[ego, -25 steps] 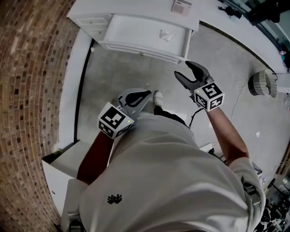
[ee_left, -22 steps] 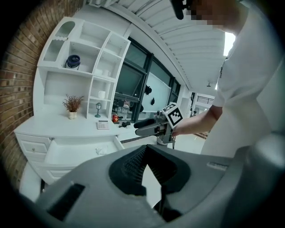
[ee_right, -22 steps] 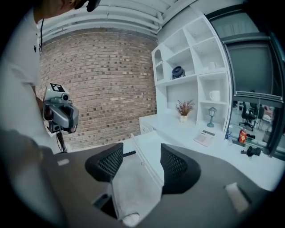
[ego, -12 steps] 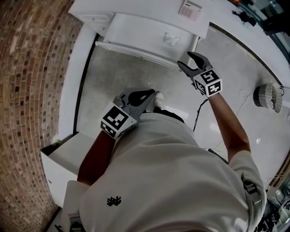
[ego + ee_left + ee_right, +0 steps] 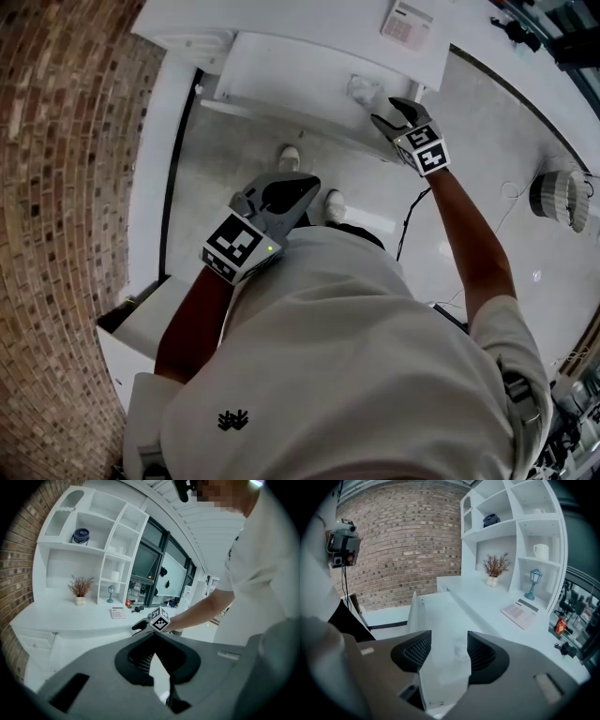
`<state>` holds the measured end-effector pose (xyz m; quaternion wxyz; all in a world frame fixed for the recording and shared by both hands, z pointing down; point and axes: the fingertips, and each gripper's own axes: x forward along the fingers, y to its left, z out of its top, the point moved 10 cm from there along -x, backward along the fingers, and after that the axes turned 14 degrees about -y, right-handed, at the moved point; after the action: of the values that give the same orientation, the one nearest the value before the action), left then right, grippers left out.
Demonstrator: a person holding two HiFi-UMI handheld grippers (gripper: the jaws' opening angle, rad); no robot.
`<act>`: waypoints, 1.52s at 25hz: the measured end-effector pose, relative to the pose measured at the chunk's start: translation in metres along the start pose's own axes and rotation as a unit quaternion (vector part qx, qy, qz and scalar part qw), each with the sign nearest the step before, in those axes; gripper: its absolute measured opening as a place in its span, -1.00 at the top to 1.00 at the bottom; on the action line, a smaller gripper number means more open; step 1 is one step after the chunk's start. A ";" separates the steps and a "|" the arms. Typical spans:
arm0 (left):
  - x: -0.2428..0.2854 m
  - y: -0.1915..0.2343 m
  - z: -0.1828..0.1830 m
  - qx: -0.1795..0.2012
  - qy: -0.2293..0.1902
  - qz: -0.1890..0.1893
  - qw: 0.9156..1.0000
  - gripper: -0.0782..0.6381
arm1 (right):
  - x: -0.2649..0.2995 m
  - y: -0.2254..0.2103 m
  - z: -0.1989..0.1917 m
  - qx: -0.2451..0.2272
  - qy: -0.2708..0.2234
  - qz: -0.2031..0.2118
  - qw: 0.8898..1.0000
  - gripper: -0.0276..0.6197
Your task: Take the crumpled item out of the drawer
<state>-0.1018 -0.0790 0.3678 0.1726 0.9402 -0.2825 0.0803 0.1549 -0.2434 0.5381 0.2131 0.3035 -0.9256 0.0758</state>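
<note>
Reaching over the open drawer (image 5: 281, 75), the right gripper (image 5: 387, 112) has its jaws wide and closing, with nothing pressed between the pads. The crumpled item (image 5: 364, 90) lies at the drawer's right end, just beyond the tips and lined up with the gap between them. It's a roundish white wad with no clear long axis. The left gripper (image 5: 302, 186), jaws together and empty, hangs well back by the person's waist.

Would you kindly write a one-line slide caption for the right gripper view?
Right gripper, jaws apart and closing, frames the crumpled item in the open drawer.
</note>
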 end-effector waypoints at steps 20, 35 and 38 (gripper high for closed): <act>0.026 0.120 0.017 -0.016 0.029 -0.013 0.999 0.76 | 0.128 -0.051 -0.071 0.009 0.138 -0.010 0.990 0.13; 0.019 0.130 0.004 -0.039 0.037 0.007 0.999 0.76 | 0.151 -0.054 -0.101 -0.009 0.183 -0.026 0.983 0.46; 0.018 0.130 0.004 -0.043 0.034 0.010 0.998 0.76 | 0.151 -0.054 -0.099 -0.011 0.187 -0.026 0.982 0.51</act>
<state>-0.1599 -0.1912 0.4049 0.2218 0.9256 -0.2895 0.1015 0.1120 -0.3401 0.6945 0.3879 0.3055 -0.8619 0.1156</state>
